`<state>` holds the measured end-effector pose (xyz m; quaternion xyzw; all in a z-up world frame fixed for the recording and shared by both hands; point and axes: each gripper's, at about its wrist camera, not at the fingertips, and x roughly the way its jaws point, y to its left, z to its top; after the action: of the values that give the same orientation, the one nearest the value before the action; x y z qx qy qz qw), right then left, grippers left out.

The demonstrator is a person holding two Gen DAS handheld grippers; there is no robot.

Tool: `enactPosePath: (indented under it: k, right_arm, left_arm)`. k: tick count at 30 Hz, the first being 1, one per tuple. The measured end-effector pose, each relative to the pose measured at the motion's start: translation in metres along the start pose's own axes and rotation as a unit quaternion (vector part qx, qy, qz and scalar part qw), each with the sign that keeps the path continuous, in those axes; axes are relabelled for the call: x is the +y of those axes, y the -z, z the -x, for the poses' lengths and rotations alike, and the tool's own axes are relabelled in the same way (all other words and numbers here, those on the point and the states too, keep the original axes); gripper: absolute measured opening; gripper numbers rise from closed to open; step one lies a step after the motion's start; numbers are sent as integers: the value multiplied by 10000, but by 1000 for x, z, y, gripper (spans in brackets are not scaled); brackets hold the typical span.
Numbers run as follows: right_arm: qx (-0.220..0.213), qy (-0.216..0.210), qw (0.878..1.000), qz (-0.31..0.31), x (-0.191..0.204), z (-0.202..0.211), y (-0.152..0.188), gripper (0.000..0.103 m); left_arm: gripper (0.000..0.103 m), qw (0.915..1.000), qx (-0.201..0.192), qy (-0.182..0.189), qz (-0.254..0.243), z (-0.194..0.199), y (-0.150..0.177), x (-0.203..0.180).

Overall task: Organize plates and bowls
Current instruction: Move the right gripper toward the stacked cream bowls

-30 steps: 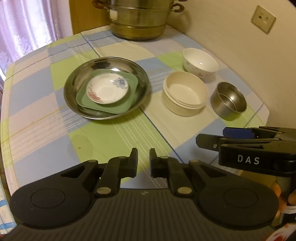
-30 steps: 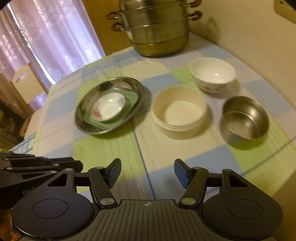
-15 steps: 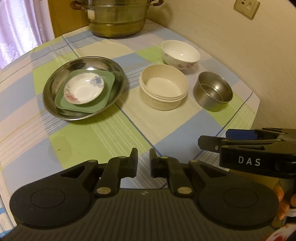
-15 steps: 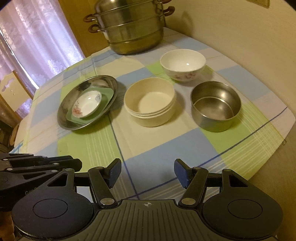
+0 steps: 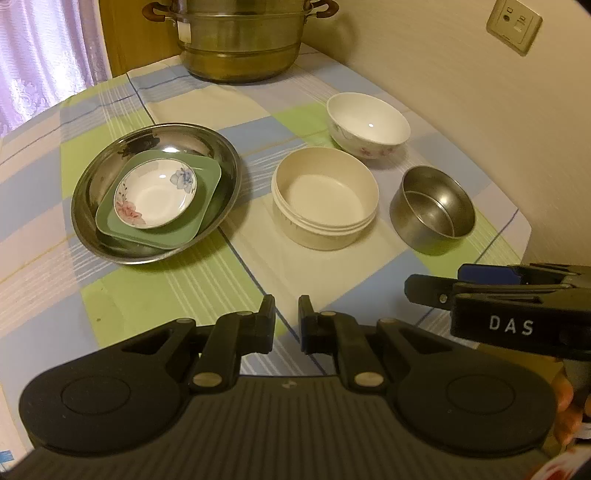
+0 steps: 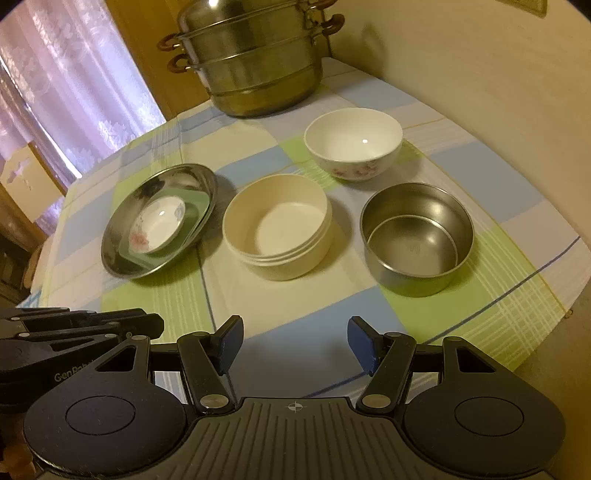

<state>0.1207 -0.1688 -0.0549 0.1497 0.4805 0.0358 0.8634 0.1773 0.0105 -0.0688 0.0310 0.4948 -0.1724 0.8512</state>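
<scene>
A wide steel plate (image 5: pixel 107 181) holds a green square plate (image 5: pixel 205 206) and a small flowered white dish (image 5: pixel 157 192). To its right stand stacked cream bowls (image 5: pixel 325 195), a white flowered bowl (image 5: pixel 369 125) and a steel bowl (image 5: pixel 432 210). The same pieces show in the right wrist view: steel plate (image 6: pixel 122 221), cream bowls (image 6: pixel 277 225), white bowl (image 6: pixel 352 142), steel bowl (image 6: pixel 417 236). My left gripper (image 5: pixel 287 325) is shut and empty near the table's front. My right gripper (image 6: pixel 295 343) is open and empty, in front of the bowls.
A tall steel steamer pot (image 5: pixel 236 40) stands at the back of the checked tablecloth (image 5: pixel 184 280). A wall (image 5: pixel 461 92) runs along the right, with a socket (image 5: pixel 513 22). A curtain (image 6: pixel 74 85) hangs at the back left. The table's edge (image 6: pixel 569 295) is close on the right.
Both grippers have drifted over the table's front edge, so the dishes shift in each view. No dish has moved. The left jaws stay shut, the right jaws stay open.
</scene>
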Motion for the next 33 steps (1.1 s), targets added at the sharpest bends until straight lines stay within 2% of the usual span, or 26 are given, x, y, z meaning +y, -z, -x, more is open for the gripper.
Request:
enactPosePath:
  k: [16,24,33]
  right_arm:
    - [-166,-193,9996,-98,-21,-19,-20,63]
    - [-186,-168,9996,-124,-23,-35,-33,56]
    - [-176,-147,9997,-130,-25,-49,-45,54]
  left_arm:
    - [11,9999,30,-97,-59,-27,-26,-11]
    - [11,9999,-71,-71,-81,-37,-43,-8]
    - [11,9999,-101,-13,-54,-47,-54,-3]
